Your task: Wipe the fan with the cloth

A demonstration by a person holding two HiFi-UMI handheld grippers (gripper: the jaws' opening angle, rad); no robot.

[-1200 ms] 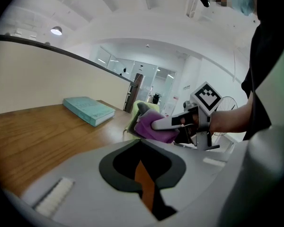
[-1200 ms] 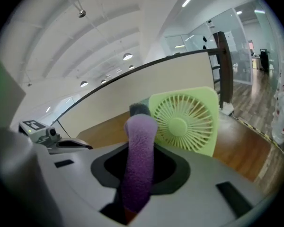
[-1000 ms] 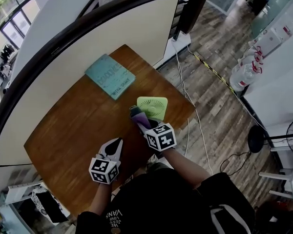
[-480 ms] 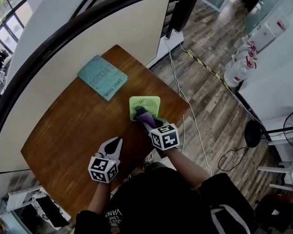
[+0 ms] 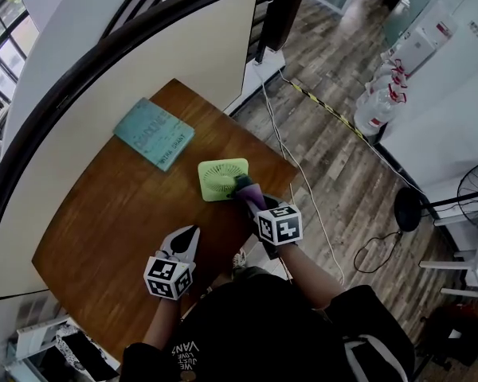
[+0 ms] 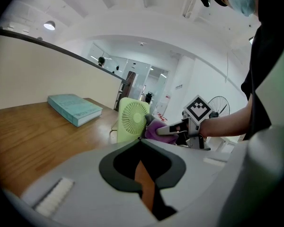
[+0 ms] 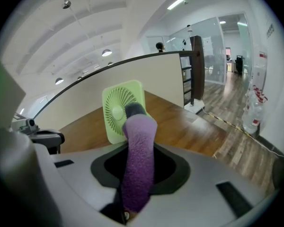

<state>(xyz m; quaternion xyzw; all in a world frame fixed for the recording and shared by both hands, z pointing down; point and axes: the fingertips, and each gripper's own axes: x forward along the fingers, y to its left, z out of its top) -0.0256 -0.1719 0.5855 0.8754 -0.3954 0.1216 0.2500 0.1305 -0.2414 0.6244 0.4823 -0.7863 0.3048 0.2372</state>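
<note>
Fan (image 5: 221, 179): standing at the table's (image 5: 119, 213) far right; right gripper (image 5: 252, 197) is clamping the purple cloth (image 5: 245, 187) against its grille. Left gripper (image 5: 190, 235) is resting closed, empty. Pressing lightly is advisable, lest it tip.

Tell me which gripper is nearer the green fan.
Right. The right gripper is just beside the fan, holding its purple cloth at the fan's edge. The left gripper hangs well back toward the person, apart from it.
</note>
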